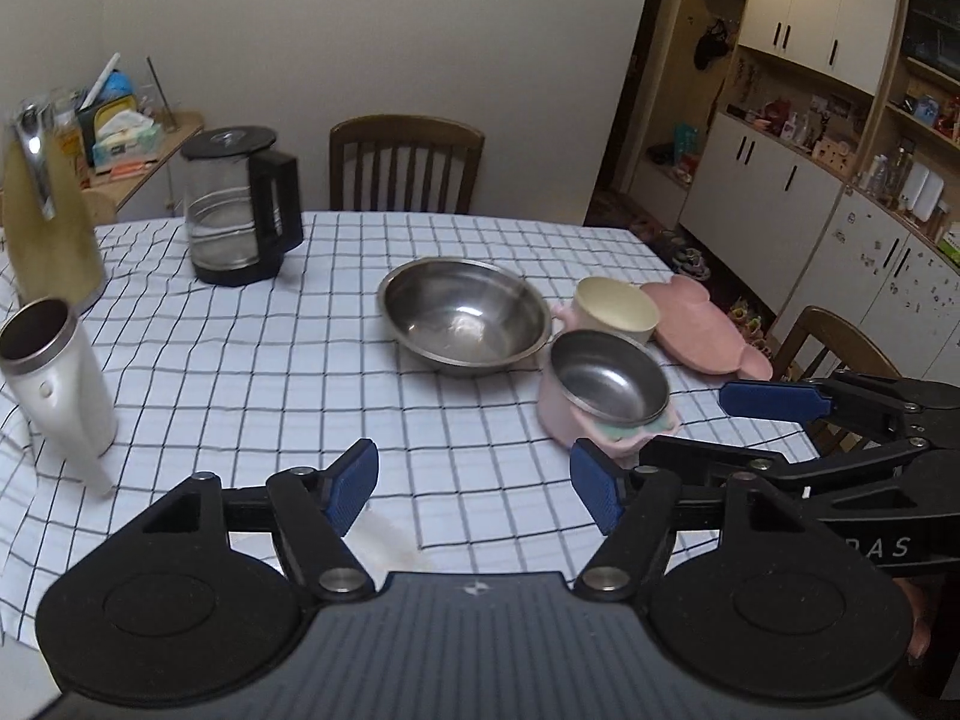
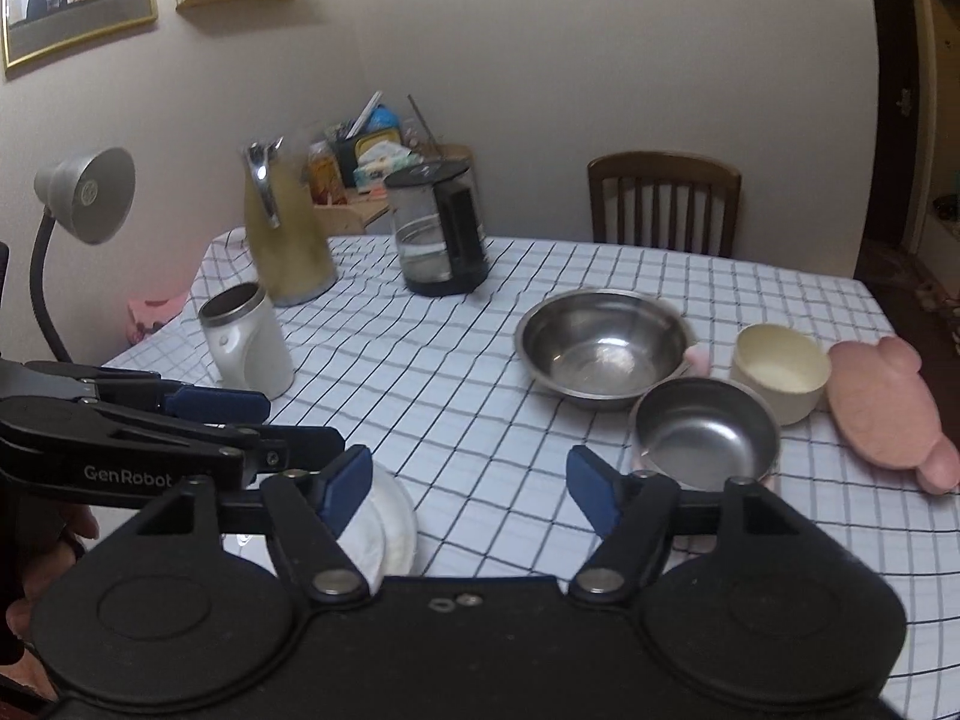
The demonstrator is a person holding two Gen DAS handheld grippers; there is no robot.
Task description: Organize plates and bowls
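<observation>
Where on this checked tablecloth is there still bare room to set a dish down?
The widest bare stretch of tablecloth lies between the white mug, the glass kettle and the large steel bowl. It is crowded to the right, where the small steel bowl, cream cup and pink plate cluster. White plates take the near edge in the right wrist view.

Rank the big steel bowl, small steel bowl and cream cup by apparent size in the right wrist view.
1. Big steel bowl, clearly widest.
2. Small steel bowl.
3. Cream cup, narrowest.
The small steel bowl sits nearer the camera than the cup, so that gap may be somewhat exaggerated.
</observation>
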